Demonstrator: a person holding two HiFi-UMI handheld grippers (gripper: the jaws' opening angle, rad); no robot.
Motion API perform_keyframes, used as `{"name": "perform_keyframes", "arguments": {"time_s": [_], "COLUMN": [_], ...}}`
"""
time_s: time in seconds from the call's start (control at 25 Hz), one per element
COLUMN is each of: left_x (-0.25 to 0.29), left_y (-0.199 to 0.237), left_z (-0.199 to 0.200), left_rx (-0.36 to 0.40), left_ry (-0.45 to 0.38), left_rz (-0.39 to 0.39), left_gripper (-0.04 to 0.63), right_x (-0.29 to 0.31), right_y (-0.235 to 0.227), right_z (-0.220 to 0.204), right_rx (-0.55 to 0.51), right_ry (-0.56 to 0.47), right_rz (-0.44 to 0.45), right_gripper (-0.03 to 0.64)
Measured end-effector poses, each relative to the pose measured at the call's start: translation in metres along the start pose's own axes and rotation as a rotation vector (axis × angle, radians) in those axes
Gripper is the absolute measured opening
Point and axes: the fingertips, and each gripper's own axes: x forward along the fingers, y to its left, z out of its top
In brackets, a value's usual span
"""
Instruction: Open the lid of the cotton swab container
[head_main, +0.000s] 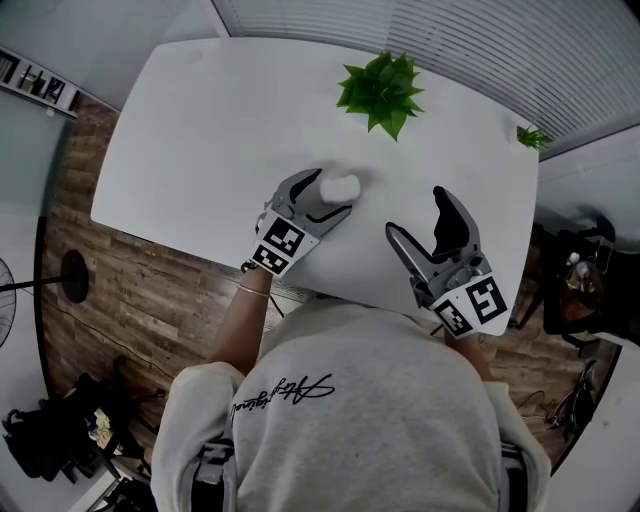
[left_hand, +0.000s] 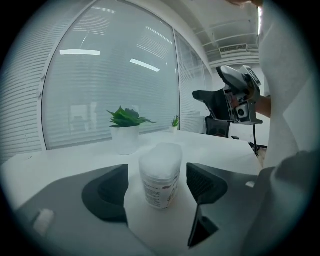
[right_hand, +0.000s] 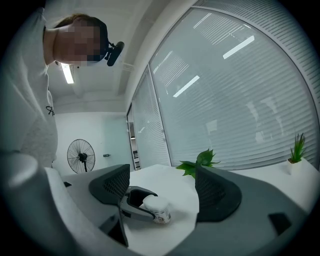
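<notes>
On my left, the left gripper (head_main: 322, 198) sits low on the white table (head_main: 200, 130) with its jaws apart, one on each side of the cotton swab container (left_hand: 160, 175). The container stands upright between them with a gap at each flank, so nothing is gripping it yet. Its lid (left_hand: 161, 152) looks to be on.

My first worry is the close. The container looks light and tall for its base. If one jaw meets it before the other, I expect it to skid or tip across the smooth top instead of being caught. It also seems to sit slightly nearer one jaw, which makes that more likely. Squeezing too high would pinch the lid itself and lock it shut. Squeezing too hard could buckle the thin wall.

Behind the container stands a potted plant (head_main: 380, 90), well apart from it, so a sliding container is unlikely to reach it.

Further right, the right gripper (head_main: 418, 215) is raised off the table, fingers spread wide with nothing between them, and well apart from the container. If I bring it in before the left side has a firm hold, prying at the lid would simply drag the whole container along or knock it over and spill the swabs. Coming in at a slant, it might also clip the left jaws.
</notes>
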Motion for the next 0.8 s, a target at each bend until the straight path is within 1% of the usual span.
{"name": "perform_keyframes", "arguments": {"time_s": [0.2,0.28,0.56,0.68,0.8], "left_x": [0.006,0.008,0.01,0.011,0.013], "left_y": [0.001,0.002,0.0,0.0,0.0], "left_z": [-0.003,-0.005,-0.005,-0.004,-0.004], "left_rx": [0.023,0.029,0.04,0.056,0.052], "left_ry": [0.024,0.035,0.039,0.038,0.037], "left_rz": [-0.003,0.006,0.003,0.006,0.004], "left_gripper": [0.348,0.315,0.303,0.261,0.255], "right_x": [0.0,0.001,0.001,0.001,0.002], "right_y": [-0.001,-0.003,-0.004,-0.003,-0.003], "right_z": [0.001,0.0,0.001,0.0,-0.002], "right_rx": [0.004,0.006,0.008,0.011,0.015], "right_ry": [0.0,0.003,0.002,0.003,0.004], "right_rz": [0.002,0.004,0.001,0.002,0.003], "right_gripper": [0.393,0.393,0.393,0.393,0.393]}}
